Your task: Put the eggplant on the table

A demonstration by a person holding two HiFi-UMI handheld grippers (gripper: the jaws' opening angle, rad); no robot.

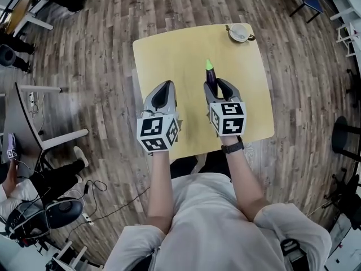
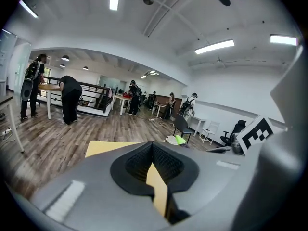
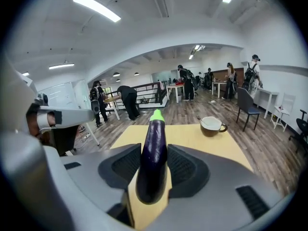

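A dark purple eggplant [image 1: 211,79] with a bright green stem end sticks out forward from my right gripper [image 1: 219,86], which is shut on its lower half, over the near middle of the yellow table [image 1: 169,55]. In the right gripper view the eggplant [image 3: 153,153] stands between the two black pads [image 3: 190,166], its green tip pointing away. My left gripper [image 1: 163,92] hovers beside it to the left, over the table's near part, jaws shut with nothing in them. From the left gripper view [image 2: 153,163] only the eggplant's green tip [image 2: 179,139] shows at the right.
A brown and white cup [image 1: 238,33] stands at the table's far right corner, also seen in the right gripper view as the cup [image 3: 211,125]. Wooden floor surrounds the table. Chairs, desks and several people stand farther off in the room.
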